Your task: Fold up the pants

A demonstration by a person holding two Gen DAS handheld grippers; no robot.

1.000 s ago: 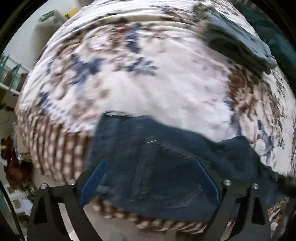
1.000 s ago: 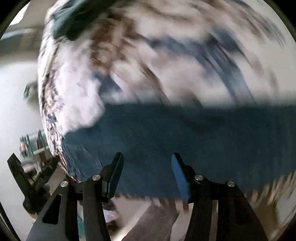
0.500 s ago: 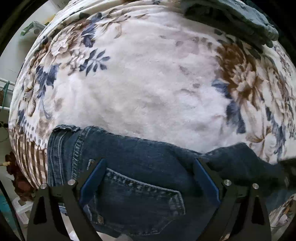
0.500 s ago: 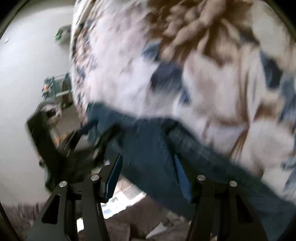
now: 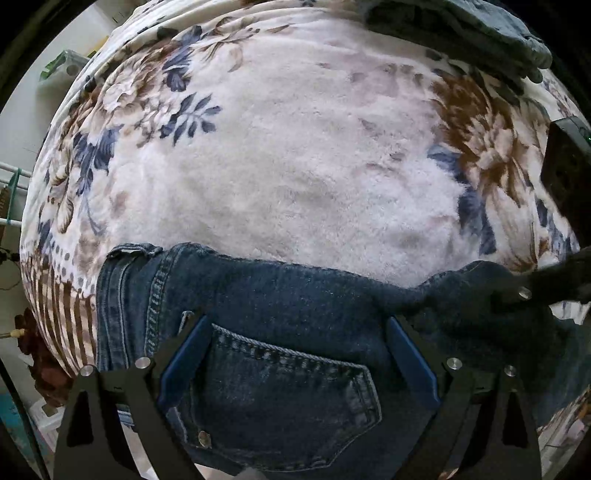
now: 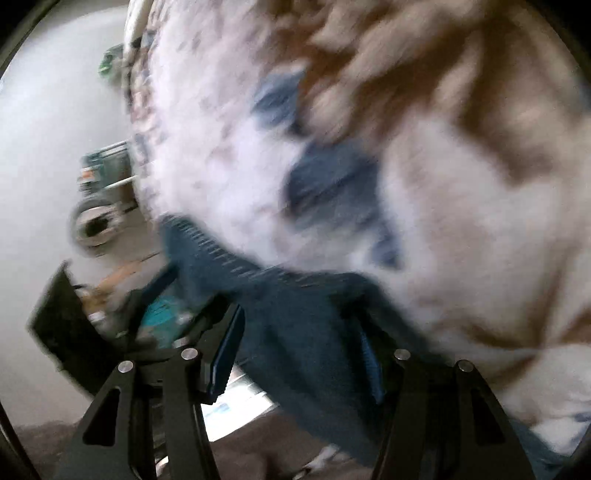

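this looks like the early laying-out step: the jeans (image 5: 280, 332) lie flat along the near edge of a bed under a floral blanket (image 5: 295, 166), not yet folded across. the left gripper (image 5: 295, 354) hangs over the back pocket (image 5: 291, 391) with its jaws spread wide and nothing between them. the right gripper (image 6: 295, 343) is blurred; its jaws stand apart with denim running between them, but whether they pinch it i cannot tell.

next, each gripper likely needs a firm bite on the jeans' near edge, then a lift to carry one half over the other.

the jeans are dark blue denim, waistband at their left end, the right end bunched where the other gripper shows. beyond them the blanket is bare; far past it, at the blanket's far right, sits a grey folded stack (image 5: 480, 33).
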